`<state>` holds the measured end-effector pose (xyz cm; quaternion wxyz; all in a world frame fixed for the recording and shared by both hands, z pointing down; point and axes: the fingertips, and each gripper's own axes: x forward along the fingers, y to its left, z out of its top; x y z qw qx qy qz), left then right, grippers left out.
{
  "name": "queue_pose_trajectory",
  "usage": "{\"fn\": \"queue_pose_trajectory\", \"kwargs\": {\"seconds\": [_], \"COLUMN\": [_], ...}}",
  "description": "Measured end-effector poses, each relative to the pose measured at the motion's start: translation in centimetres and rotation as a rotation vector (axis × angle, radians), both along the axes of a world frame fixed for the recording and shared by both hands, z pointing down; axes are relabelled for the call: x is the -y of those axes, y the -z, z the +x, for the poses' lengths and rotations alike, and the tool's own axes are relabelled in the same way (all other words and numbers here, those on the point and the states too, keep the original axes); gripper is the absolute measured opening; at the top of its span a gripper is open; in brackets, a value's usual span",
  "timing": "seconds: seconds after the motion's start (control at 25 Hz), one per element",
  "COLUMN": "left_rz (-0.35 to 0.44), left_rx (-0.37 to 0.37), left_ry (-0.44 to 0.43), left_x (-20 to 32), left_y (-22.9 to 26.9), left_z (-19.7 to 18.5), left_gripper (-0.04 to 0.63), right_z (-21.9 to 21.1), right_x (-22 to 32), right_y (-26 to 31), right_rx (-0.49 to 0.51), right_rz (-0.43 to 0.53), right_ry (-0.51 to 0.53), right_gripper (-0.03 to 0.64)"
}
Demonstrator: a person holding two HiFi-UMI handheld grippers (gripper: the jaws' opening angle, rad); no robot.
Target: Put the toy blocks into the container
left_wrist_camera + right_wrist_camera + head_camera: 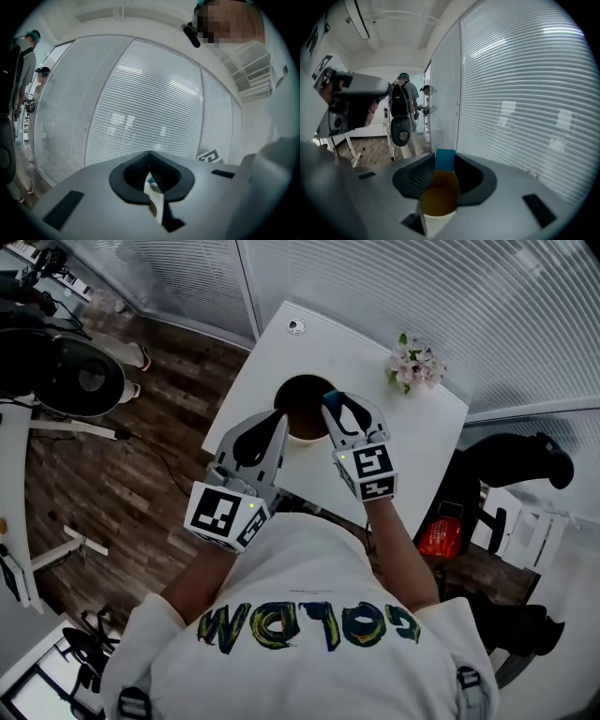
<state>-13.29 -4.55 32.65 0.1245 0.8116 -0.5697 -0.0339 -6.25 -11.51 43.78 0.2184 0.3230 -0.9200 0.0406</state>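
Filling most of the head view are a wood floor [141, 456] on the left and slatted blinds [422, 287] along the far side, with a white desk [422, 437] set against them. A person in a white shirt [309, 615] with coloured print stands at the desk's near edge, a gripper in each hand. On the desk, towards its left side, sits a round container [300, 404] with a dark brown inside; no blocks can be made out in it. The left gripper [278, 418] reaches to the container's near-left rim, and in its own view its fingers [131, 176] meet at the tips with nothing between them. The right gripper [333, 401] tilts down at the container's right rim; its fingers [412, 176] are partly closed on a blue block [445, 159], which they pinch at their tips. That block [331, 395] hangs at the rim's right edge, and in the right gripper view the container's brown inside [436, 201] shows just below it. A small bunch of pale pink flowers [415, 364] stands near the desk's far right corner, well apart from the container. A little round fitting [296, 327] lies at the far left corner.
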Motion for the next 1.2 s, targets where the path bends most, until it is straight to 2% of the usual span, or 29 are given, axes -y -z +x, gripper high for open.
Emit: {"fn": "queue_pose_trajectory", "kwargs": {"seconds": [0.32,0.64,0.88,1.2], "left_rz": [-0.013,-0.02,-0.022,-0.024], "left_rx": [0.0,-0.001,-0.001,-0.007], "left_ry": [0.005,0.014,-0.018,-0.134], "left_x": [-0.1,0.1,0.6,2.4], "left_y": [-0.4,-0.7,-0.8,-1.3], "left_z": [-0.6,-1.2,-0.4,3.8], "left_gripper": [0.009,0.009,0.009,0.009], "right_z": [-5.0,-5.8,-3.2,6.6], "right_x": [1.1,1.2,1.4,1.3], "right_y": [-9.4,-10.3,-7.9,-0.3], "right_rx": [-0.155,-0.158,-0.086,0.062], "right_rz": [-0.096,-0.099,-0.093,-0.003], "right_ry": [0.152,0.171,0.091,-0.17], "right_gripper": [0.143,0.174,0.17,0.137]}}
